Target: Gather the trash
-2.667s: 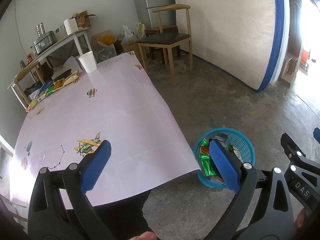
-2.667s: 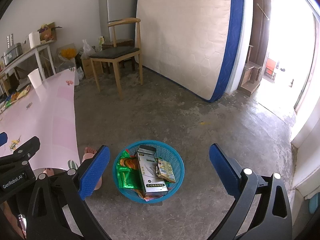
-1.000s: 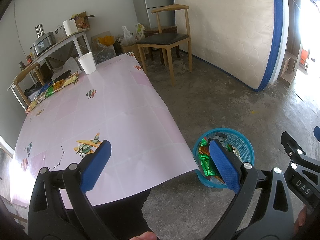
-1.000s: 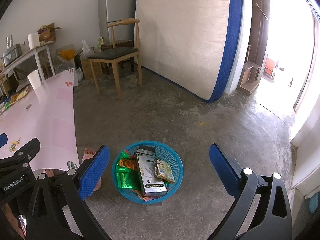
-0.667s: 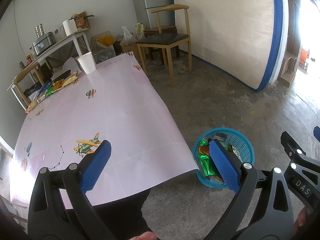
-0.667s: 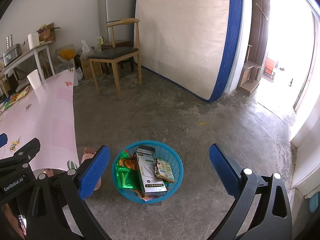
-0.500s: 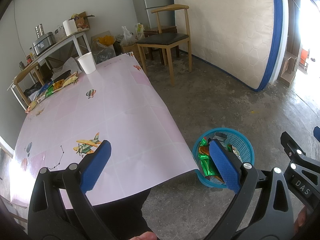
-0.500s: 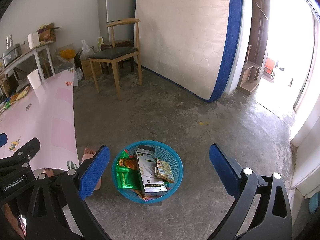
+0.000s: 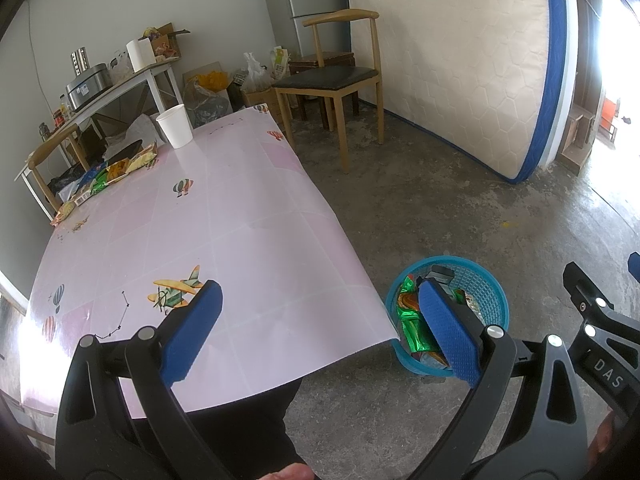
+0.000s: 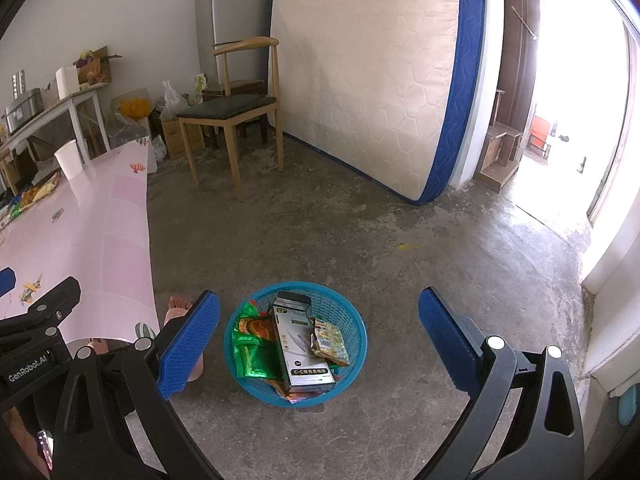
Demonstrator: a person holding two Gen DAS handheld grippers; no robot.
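A blue mesh basket [image 10: 352, 322] stands on the concrete floor beside the table, holding a grey box [image 10: 302, 342], green foil wrappers [image 10: 256, 354] and a snack packet [image 10: 330, 340]. My right gripper [image 10: 318, 342] hangs open above it with nothing between its fingers. My left gripper [image 9: 318, 330] is open too, over the near corner of the pink table [image 9: 192, 232], with the basket [image 9: 486, 284] behind its right finger. Snack wrappers [image 9: 108, 174] and a white paper cup [image 9: 176, 126] lie at the table's far end.
A wooden chair [image 10: 236, 114] stands beyond the table and a mattress [image 10: 372, 80] leans on the wall. A side table [image 9: 116, 84] with clutter is at the back left. A person's bare foot [image 10: 178, 308] is beside the basket. An open doorway [image 10: 568, 120] lies right.
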